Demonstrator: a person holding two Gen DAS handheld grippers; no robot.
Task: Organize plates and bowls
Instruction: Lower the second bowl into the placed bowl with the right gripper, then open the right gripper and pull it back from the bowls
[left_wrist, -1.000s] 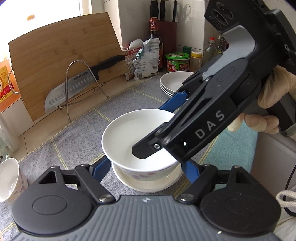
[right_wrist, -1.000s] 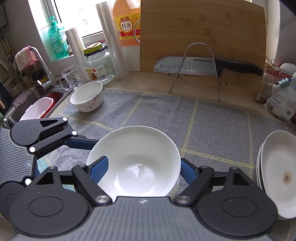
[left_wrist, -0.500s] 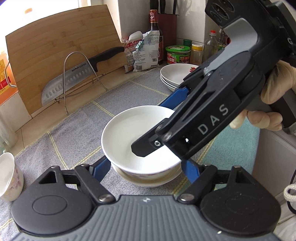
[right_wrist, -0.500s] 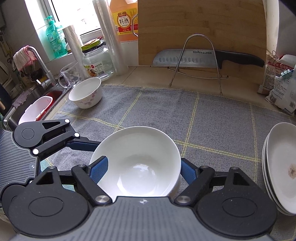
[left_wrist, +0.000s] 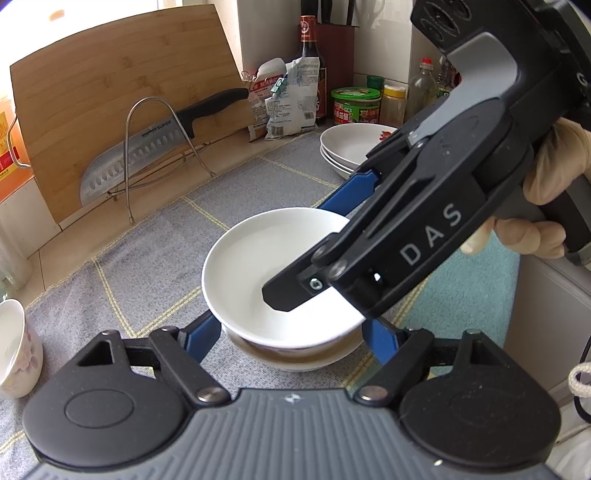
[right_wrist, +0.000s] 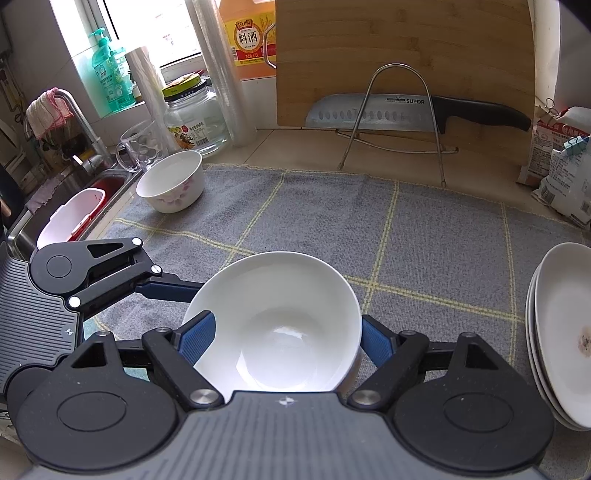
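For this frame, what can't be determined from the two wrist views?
- Left wrist view: the right gripper covers the white bowl's far rim; its jaws' contact is hidden.
- Lower bowl: mostly hidden under the white bowl.
- Right wrist view: plate stack cut off by the right edge.
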